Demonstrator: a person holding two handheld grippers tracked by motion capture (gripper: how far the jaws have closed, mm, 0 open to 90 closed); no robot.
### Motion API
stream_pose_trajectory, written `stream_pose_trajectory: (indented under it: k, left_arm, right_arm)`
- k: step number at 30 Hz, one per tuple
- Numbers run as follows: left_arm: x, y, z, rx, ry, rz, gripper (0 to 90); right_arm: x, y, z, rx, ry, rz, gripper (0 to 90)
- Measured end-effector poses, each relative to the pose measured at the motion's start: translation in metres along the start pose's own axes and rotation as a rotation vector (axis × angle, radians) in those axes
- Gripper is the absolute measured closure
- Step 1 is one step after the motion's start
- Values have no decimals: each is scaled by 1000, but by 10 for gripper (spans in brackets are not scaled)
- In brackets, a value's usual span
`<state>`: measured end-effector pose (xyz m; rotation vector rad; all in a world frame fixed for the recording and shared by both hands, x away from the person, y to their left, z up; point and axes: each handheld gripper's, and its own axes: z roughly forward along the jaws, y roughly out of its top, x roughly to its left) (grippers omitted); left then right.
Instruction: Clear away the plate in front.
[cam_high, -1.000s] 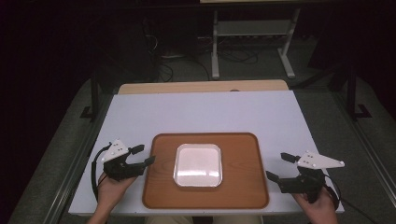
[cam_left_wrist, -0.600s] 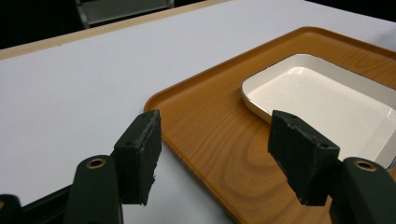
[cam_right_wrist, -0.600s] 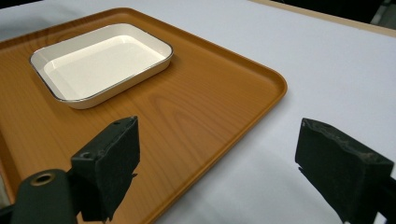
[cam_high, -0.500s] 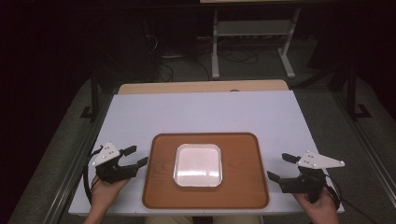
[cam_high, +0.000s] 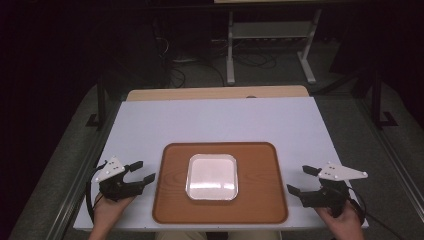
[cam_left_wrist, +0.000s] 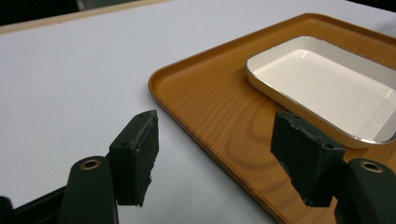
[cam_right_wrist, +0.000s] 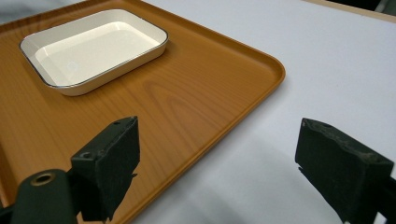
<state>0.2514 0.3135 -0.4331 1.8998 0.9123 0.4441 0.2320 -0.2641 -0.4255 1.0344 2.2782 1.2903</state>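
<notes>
White dish (cam_high: 211, 176), shallow, square with rounded corners, sits flat at the middle of a wooden tray (cam_high: 260, 200); nothing lies in it. Tray lies on the white table (cam_high: 220, 120), toward the near edge.

Left gripper (cam_high: 141, 171) hangs just beside the tray's left rim, jaws spread apart, gripping nothing. In the left gripper view the tray's rim (cam_left_wrist: 196, 135) runs between the two jaws and the dish (cam_left_wrist: 327, 88) lies beyond the right-hand jaw, cut off at the frame edge.

Right gripper (cam_high: 301, 180) hangs just off the tray's right rim, jaws wide apart, gripping nothing. Right gripper view: tray corner (cam_right_wrist: 275, 70) between the jaws, dish (cam_right_wrist: 93, 46) well up-left.

Hands (cam_high: 107, 210) cut off by the bottom of the high view. Surroundings beyond the table dark, hard to read.

Far half of the table bare; narrow strips of bare table on both sides of the tray.
</notes>
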Motion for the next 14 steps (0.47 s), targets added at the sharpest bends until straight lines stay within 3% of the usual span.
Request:
stream_pose_trajectory:
  k: [14]
  left_arm:
    - [2,-2,4,19,-14,-6,309]
  right_arm:
    - [3,2,1,0,5,-16,131]
